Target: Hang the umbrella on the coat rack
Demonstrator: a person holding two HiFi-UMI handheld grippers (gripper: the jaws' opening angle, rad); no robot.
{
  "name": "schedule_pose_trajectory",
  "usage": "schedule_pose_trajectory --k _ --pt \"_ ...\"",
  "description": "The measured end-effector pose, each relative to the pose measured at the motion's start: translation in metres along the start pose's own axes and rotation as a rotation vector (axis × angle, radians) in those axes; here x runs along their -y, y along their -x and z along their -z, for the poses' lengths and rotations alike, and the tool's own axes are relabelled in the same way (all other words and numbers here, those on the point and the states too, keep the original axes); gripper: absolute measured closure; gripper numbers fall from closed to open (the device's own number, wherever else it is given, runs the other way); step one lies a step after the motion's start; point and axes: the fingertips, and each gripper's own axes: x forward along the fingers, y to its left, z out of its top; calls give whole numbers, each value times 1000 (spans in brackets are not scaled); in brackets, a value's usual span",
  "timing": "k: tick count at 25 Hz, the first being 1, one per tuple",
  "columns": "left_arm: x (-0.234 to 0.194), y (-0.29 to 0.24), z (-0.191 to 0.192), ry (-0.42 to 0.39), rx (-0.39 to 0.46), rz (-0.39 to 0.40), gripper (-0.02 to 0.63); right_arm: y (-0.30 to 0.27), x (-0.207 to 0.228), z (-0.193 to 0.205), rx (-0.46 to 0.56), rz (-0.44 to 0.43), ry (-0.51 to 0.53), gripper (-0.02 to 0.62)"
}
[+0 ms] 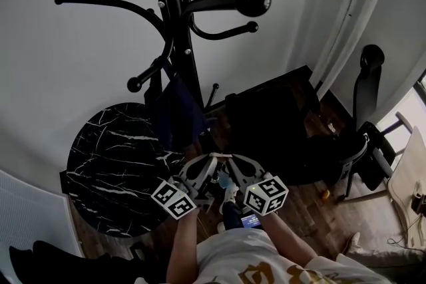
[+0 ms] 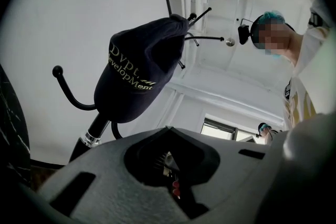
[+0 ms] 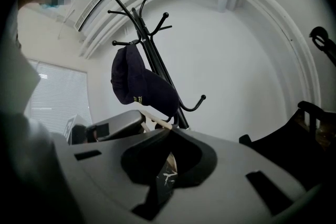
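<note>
The black coat rack (image 1: 174, 3) stands against the white wall, its curved hooks ending in ball tips. A dark navy cap (image 1: 177, 111) hangs on one low hook. No umbrella shows plainly in any view. My left gripper (image 1: 212, 158) and right gripper (image 1: 231, 158) are held low in front of the rack's base, tips close together, both shut with nothing in them. The left gripper view looks up past the shut left gripper (image 2: 168, 129) at the cap (image 2: 139, 76) and rack pole (image 2: 92, 136). Beyond the right gripper (image 3: 170, 132) are the cap (image 3: 139, 84), the rack (image 3: 157, 68) and a thin pale stick (image 3: 152, 117).
A round black marble table (image 1: 113, 169) stands left of the rack. A black bag or box (image 1: 266, 123) sits to the right on the wooden floor, with a black chair (image 1: 365, 116) beyond it. A pale curtain (image 1: 353, 3) hangs at the back right.
</note>
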Motion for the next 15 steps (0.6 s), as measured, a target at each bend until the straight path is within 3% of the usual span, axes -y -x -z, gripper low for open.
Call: schedule_pose_trajectory --k 15 --pt "-27 -6 0 -3 -29 -37 588 -24 11 5 -35 -3 -10 583"
